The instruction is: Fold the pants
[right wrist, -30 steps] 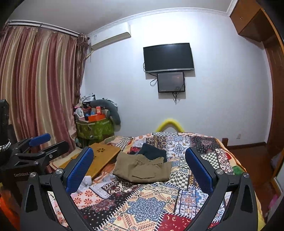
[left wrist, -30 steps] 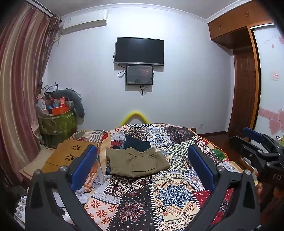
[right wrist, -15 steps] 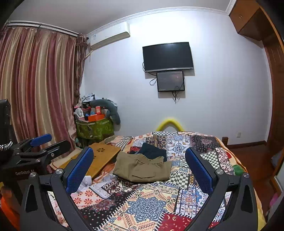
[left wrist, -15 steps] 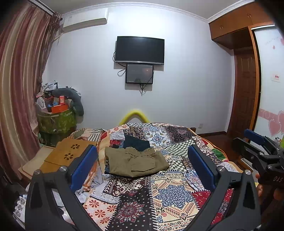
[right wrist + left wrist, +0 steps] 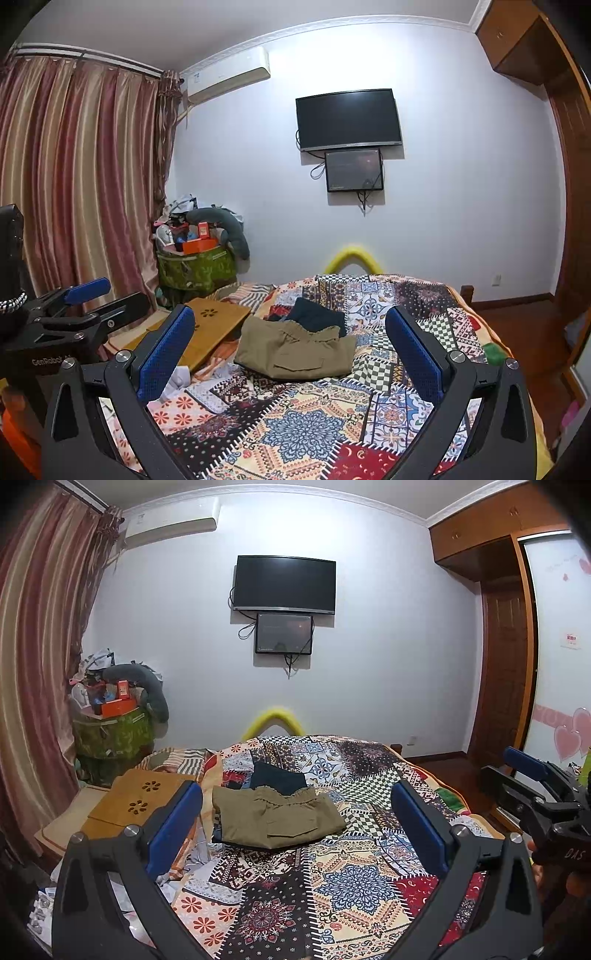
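Little has moved since the earlier frames: both views have drifted only slightly, and the olive pants [image 5: 275,821] lie where they did, folded into a compact rectangle on the patchwork bedspread [image 5: 351,882], overlapping a dark navy garment [image 5: 277,775] behind them. Left claw [image 5: 295,819] stays spread wide, empty, hovering well short of the pants. Right claw [image 5: 290,345] is equally wide and holds nothing. A wooden lap tray [image 5: 218,325] sits just left of the pants, at the bed's edge.
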`<state>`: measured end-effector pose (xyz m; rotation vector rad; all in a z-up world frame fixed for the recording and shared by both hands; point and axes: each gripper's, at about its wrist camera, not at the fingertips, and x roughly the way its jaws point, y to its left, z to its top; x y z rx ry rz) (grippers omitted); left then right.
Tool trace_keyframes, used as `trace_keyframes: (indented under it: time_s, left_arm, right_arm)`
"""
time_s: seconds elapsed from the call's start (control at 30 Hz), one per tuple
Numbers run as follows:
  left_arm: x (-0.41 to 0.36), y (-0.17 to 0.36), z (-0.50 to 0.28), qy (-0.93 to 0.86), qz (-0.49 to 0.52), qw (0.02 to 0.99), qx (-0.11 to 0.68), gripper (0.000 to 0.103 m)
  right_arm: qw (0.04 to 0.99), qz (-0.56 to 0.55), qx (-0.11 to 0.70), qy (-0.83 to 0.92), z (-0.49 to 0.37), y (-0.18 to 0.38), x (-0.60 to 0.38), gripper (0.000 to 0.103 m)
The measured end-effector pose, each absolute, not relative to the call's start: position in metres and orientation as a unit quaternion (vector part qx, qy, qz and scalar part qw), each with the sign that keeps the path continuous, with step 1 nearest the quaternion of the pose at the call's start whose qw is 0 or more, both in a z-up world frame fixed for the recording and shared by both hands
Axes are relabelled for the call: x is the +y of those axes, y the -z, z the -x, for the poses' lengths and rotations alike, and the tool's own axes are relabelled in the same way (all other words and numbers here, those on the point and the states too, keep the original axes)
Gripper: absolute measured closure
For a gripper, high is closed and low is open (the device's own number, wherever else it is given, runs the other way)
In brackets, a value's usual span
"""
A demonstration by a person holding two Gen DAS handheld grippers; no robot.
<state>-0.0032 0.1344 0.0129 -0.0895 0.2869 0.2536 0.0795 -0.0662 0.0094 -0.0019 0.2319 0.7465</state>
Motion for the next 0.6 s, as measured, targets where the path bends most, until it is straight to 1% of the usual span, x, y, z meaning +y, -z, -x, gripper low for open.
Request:
trace_keyframes:
  time_s: [0.6]
  left_arm:
    - [0.1321, -0.0123, -0.0031, -0.112, 0.053, 0.981, 0.149, 0.0]
  right_arm:
    - [0.925, -0.001, 0.118, -0.362, -0.0823, -0.0087, -0.0676, 0.0]
